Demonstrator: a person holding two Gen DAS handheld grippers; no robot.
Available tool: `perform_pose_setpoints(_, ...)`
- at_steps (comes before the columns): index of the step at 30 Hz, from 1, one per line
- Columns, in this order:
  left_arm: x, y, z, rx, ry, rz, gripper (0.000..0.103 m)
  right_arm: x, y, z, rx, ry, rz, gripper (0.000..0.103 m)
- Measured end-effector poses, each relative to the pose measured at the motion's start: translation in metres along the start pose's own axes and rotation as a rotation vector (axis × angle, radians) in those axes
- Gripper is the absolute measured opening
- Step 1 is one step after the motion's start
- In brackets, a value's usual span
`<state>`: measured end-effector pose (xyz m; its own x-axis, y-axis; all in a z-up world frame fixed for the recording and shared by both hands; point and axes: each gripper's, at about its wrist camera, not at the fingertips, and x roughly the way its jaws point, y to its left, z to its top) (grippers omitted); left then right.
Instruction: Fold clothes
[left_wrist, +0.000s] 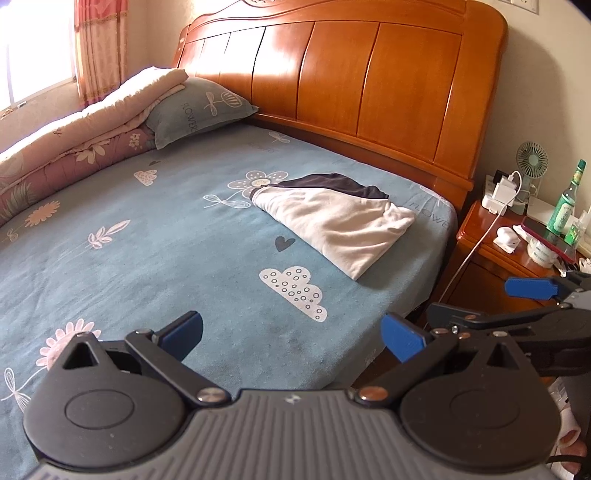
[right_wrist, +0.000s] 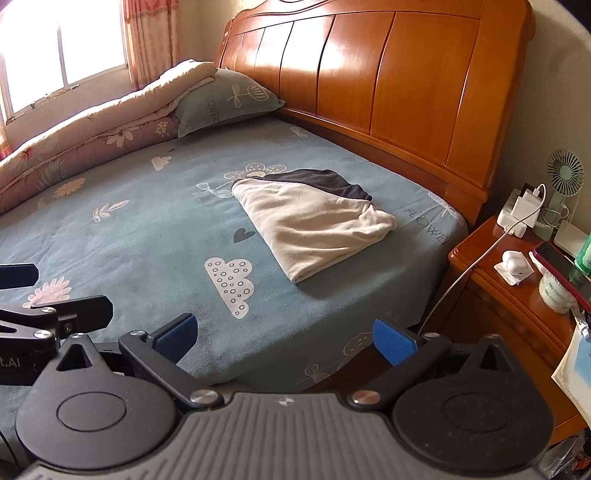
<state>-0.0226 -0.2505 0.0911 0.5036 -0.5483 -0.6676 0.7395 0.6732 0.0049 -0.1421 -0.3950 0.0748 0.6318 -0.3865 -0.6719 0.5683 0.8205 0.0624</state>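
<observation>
A folded garment (left_wrist: 340, 221) (right_wrist: 314, 218), cream with a dark navy part along its far edge, lies flat on the blue patterned bed sheet (left_wrist: 166, 229) (right_wrist: 147, 229) near the headboard. My left gripper (left_wrist: 291, 336) is open above the near part of the bed, well short of the garment, with nothing between its blue pads. My right gripper (right_wrist: 284, 336) is open as well, also empty and held back over the bed's near edge. In the left wrist view the right gripper (left_wrist: 476, 302) shows at the right. At the left edge of the right wrist view, part of the left gripper (right_wrist: 55, 295) shows.
A wooden headboard (left_wrist: 369, 85) backs the bed. A rolled quilt (left_wrist: 74, 140) and a blue pillow (left_wrist: 199, 107) lie along the far left under a window. To the right, a wooden nightstand (right_wrist: 517, 295) carries a fan, chargers, a white cable, a phone, a mug and a green bottle.
</observation>
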Motion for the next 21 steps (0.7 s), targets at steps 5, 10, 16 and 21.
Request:
perform_pose_setpoints(5, 0.0004, 0.0002, 0.0031, 0.004, -0.001, 0.013, 0.102, -0.0008, -0.0025, 0.0016, 0.009, -0.002, 0.010, 0.103)
perform_pose_setpoints(10, 0.0045, -0.0003, 0.0048, 0.013, 0.014, 0.029, 0.102, 0.0000, -0.0027, 0.0018, 0.011, 0.002, 0.012, 0.103)
perform_pose_setpoints(16, 0.0057, -0.0005, 0.0056, 0.021, 0.017, 0.030, 0.102, 0.0008, -0.0049, 0.0015, 0.026, 0.004, 0.017, 0.103)
perform_pose_setpoints(21, 0.0048, -0.0026, 0.0051, 0.039, 0.012, 0.034, 0.102, -0.0002, -0.0059, 0.0022, 0.032, -0.006, 0.012, 0.103)
